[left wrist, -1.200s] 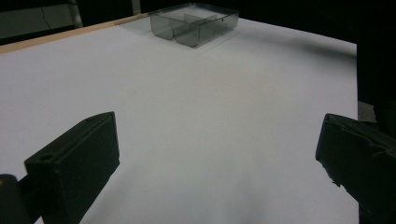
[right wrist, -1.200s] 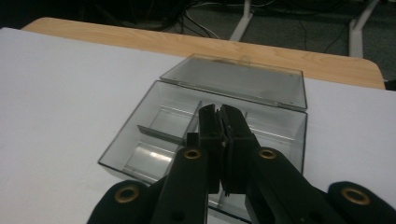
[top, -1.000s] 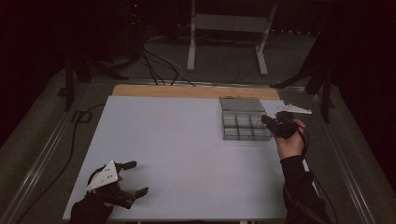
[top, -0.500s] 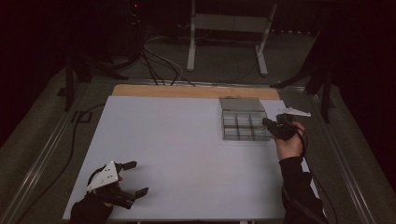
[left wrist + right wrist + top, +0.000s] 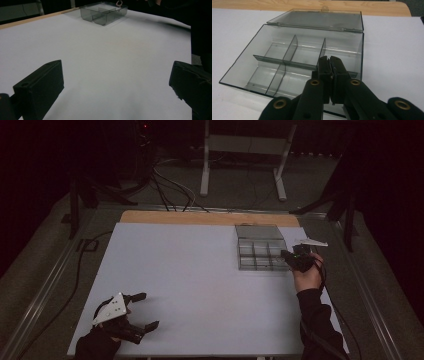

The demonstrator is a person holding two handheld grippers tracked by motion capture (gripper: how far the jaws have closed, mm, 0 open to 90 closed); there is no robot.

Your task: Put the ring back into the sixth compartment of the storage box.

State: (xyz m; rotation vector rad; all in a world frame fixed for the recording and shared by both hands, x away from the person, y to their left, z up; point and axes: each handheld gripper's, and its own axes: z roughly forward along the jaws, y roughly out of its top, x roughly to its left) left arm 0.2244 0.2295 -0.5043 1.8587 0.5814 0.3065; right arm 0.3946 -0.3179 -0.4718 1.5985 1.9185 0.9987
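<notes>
Right tongs (image 5: 291,256) lowered at compartment box (image 5: 260,251), pressed together; left tongs (image 5: 142,310) unmoved, spread.

Ahead of your left gripper (image 5: 142,311), whose jaws stand wide apart, the white table (image 5: 112,57) lies bare all the way to the clear compartment box (image 5: 103,12) at the far side. Your right gripper (image 5: 330,65), jaws pressed together, hangs over the box's near right compartment; the box's dividers (image 5: 290,51) stand to the left of the tips, its open lid (image 5: 317,20) lies flat beyond them, and bare table runs to their right.
</notes>
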